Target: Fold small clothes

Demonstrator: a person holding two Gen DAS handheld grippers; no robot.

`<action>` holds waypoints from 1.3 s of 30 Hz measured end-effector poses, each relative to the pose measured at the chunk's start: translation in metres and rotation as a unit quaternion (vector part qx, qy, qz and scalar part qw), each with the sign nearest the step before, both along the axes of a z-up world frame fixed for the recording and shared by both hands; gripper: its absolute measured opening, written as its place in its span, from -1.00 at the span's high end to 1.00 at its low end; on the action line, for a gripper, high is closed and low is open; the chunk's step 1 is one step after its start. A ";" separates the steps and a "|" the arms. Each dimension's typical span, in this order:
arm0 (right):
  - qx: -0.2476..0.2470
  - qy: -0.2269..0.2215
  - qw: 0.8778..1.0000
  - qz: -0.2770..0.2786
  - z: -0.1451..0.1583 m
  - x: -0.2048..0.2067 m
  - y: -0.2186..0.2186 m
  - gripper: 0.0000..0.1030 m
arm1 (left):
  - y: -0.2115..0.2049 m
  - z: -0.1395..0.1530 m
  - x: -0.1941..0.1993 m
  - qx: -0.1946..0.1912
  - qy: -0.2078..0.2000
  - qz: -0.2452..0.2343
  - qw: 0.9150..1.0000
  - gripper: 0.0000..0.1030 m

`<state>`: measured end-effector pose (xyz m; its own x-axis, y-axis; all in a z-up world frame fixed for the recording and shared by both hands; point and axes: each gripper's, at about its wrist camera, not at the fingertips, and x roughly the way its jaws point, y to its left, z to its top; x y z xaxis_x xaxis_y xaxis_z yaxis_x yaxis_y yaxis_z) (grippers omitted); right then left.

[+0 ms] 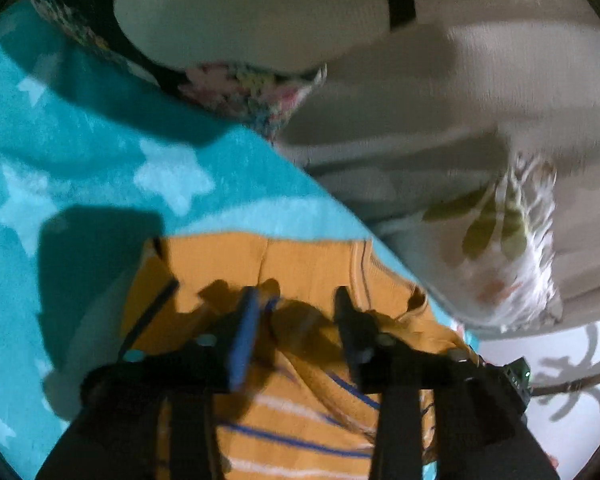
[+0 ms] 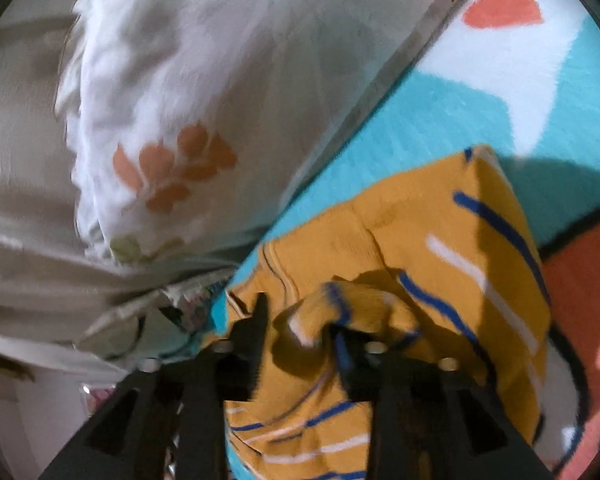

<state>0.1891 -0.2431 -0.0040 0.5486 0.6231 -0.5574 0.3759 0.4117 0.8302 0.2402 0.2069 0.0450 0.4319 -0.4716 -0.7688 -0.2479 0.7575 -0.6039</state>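
A small mustard-orange garment (image 1: 300, 264) with blue and white stripes lies on a turquoise blanket (image 1: 100, 168) with pale stars. My left gripper (image 1: 298, 300) is open just above the garment, fingers apart with bunched cloth between them. In the right wrist view the same garment (image 2: 440, 216) lies partly folded on the blanket (image 2: 440, 112). My right gripper (image 2: 300, 316) is open, and a raised fold of the orange cloth sits between its fingers.
A beige sheet (image 1: 440, 92) and a white pillow with leaf prints (image 1: 500, 248) (image 2: 188, 128) lie beside the blanket's edge. A floral cloth (image 1: 244, 92) and a cream cushion (image 1: 240, 12) lie at the far side. The blanket has coral and white patches (image 2: 580, 280).
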 end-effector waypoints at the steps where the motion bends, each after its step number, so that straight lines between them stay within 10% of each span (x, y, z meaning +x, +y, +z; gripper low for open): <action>1: 0.004 -0.001 1.000 -0.007 0.000 0.002 -0.002 0.05 | 0.002 0.001 0.002 -0.001 -0.001 0.004 1.000 0.18; 10: -0.029 -0.016 0.999 -0.019 0.017 0.026 -0.015 -0.07 | -0.011 0.021 -0.011 0.061 -0.014 -0.031 0.998 0.02; 18: -0.172 -0.040 0.983 0.045 0.064 0.004 -0.006 -0.15 | -0.046 0.007 -0.003 0.243 -0.010 -0.110 0.964 -0.21; 20: -0.201 -0.037 0.977 0.065 0.063 0.000 0.005 -0.15 | -0.057 -0.006 0.006 0.288 0.005 -0.137 0.948 0.08; 21: -0.221 -0.034 0.972 0.078 0.061 -0.003 0.011 -0.15 | -0.060 -0.013 0.010 0.310 0.017 -0.151 0.939 0.82; 30: -0.299 -0.018 0.948 0.113 0.045 -0.004 0.022 -0.15 | -0.040 -0.011 0.019 0.296 0.027 -0.122 0.947 0.90; 32: -0.314 -0.010 0.941 0.127 0.042 0.005 0.031 0.73 | -0.044 -0.012 0.018 0.303 0.027 -0.124 0.945 0.89; 33: -0.322 0.003 0.937 0.134 0.038 0.015 0.034 0.78 | -0.044 -0.012 0.018 0.303 0.027 -0.123 0.944 0.89; 36: -0.345 0.034 0.932 0.104 0.029 0.032 0.015 0.77 | -0.039 -0.012 0.018 0.289 0.033 -0.115 0.950 0.84; 39: -0.277 0.073 0.957 0.046 0.014 0.035 -0.027 0.54 | -0.028 -0.012 0.020 0.256 0.039 -0.103 0.960 0.78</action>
